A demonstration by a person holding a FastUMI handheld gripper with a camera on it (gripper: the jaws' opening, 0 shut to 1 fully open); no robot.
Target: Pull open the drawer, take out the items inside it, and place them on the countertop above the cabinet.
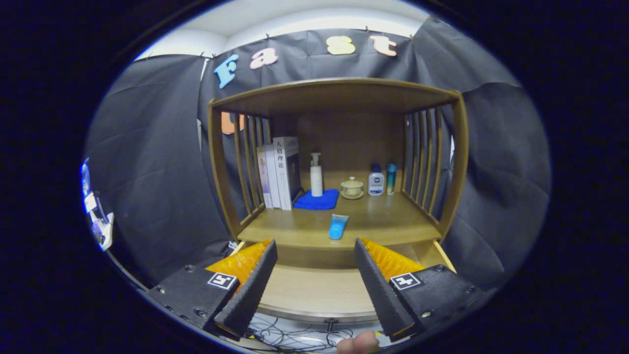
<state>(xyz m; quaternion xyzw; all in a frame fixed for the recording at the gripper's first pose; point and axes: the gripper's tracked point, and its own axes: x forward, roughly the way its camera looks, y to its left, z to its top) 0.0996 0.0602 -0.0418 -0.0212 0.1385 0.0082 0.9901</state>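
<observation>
Blue tube [338, 226] flat on the counter [388, 221], near its front edge, long axis running front to back. Drawer [314, 290] pulled open below. Claw [314, 268] spread wide, gripping nothing, level over the drawer, aimed at the cabinet.

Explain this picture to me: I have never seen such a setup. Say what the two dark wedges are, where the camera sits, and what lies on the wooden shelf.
The camera rides on a hand-held grasping tool and looks forward along its two fingers, the dark ribbed wedges. They stand apart, open, holding nothing. Below and between them lies the pulled-out drawer, its visible floor bare. Beyond them is the countertop of a wooden cabinet. On it: a blue tube near the front edge, then books, a white pump bottle on a blue cloth, a small lidded cup and two small bottles.
</observation>
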